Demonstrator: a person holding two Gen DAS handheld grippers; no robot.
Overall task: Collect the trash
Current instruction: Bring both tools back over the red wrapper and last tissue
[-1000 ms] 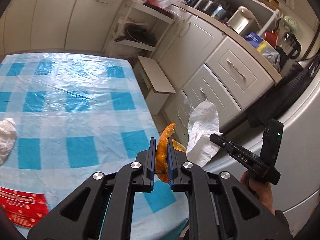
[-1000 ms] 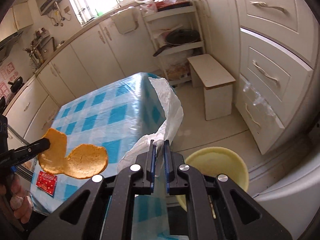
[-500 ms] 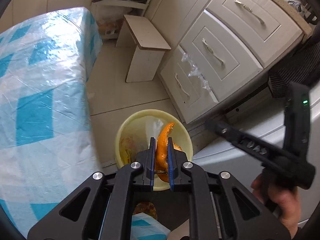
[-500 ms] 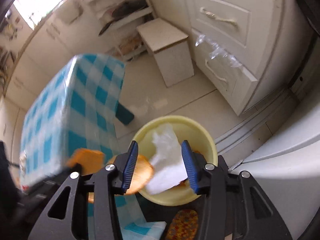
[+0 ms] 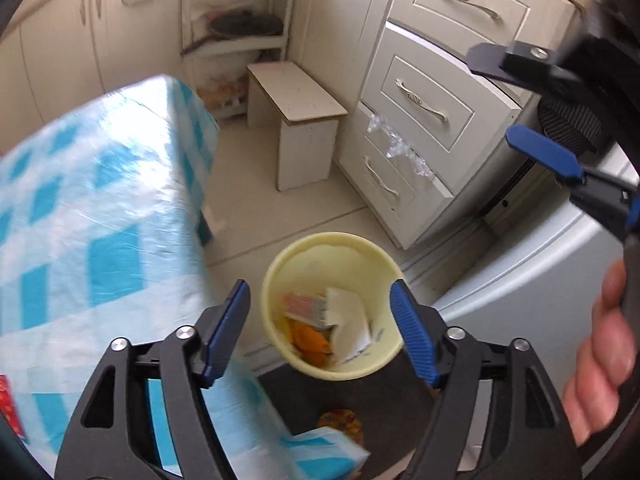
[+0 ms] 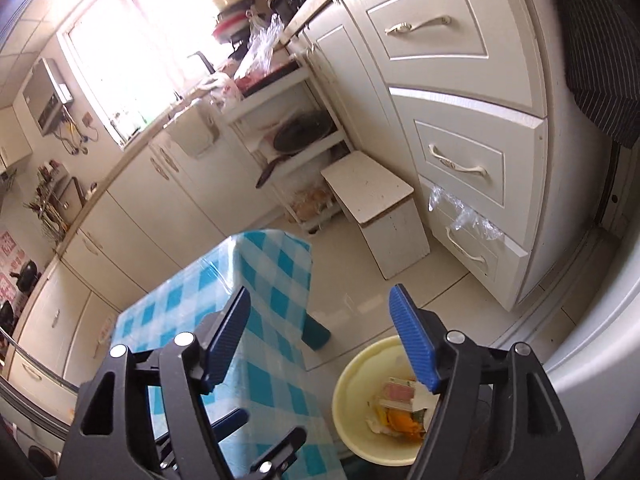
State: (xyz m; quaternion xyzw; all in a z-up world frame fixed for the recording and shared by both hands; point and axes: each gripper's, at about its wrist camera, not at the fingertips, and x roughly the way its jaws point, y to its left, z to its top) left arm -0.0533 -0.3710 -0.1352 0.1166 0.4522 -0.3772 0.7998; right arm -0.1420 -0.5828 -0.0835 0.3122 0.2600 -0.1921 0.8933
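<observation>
A pale yellow bin (image 5: 276, 272) stands on the floor beside the table. It holds orange peel (image 5: 308, 338), a white tissue (image 5: 348, 312) and a printed wrapper (image 5: 302, 304). My left gripper (image 5: 320, 328) is open and empty right above the bin. My right gripper (image 6: 320, 340) is open and empty, up and to the left of the bin (image 6: 352, 384). It also shows in the left wrist view (image 5: 516, 100), at the upper right.
A table with a blue checked cloth (image 5: 80, 208) is at the left; a red packet (image 5: 8, 408) lies at its near edge. A white stool (image 5: 296, 128), a drawer unit (image 5: 424, 112) and a grey appliance (image 5: 520, 272) ring the bin.
My left gripper has opened and dropped the orange peel into the bin. My right gripper let go of the white tissue, which now lies in the bin, and has lifted away.
</observation>
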